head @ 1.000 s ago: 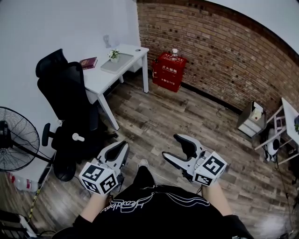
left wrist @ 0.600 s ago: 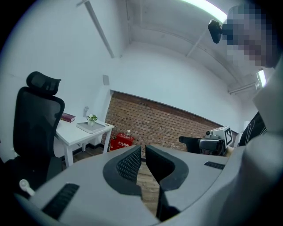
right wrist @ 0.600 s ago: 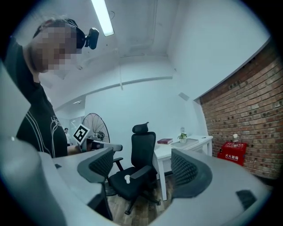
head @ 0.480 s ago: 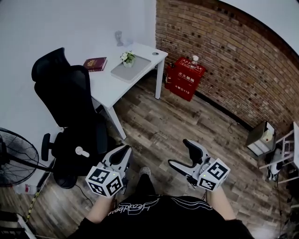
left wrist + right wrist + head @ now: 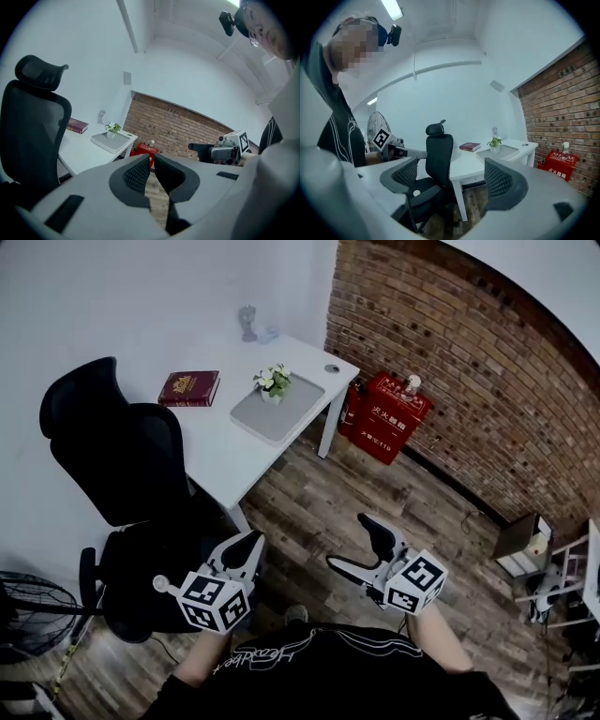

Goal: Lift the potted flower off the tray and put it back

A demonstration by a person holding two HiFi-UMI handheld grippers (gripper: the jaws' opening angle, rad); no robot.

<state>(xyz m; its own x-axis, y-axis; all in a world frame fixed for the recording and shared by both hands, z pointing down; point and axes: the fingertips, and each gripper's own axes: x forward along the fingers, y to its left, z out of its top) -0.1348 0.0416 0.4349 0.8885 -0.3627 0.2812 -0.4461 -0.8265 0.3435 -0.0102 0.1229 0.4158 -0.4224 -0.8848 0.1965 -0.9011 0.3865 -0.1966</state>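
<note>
Claws first: our left gripper [image 5: 249,545] has its jaws together with nothing in them. Our right gripper [image 5: 347,541] has just been opening its jaws, now wide apart and empty. We hold both over the wood floor [image 5: 309,488] (beside a black office chair [image 5: 117,460]). Well apart, on the white desk [image 5: 216,442], the potted flower [image 5: 273,382] stands upright on the gray tray [image 5: 286,414], near a red book [image 5: 190,388].

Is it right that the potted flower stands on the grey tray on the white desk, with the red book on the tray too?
No. The potted flower stands on the grey tray on the white desk, but the red book lies on the bare desk, apart from the tray; the head view shows it.
</note>
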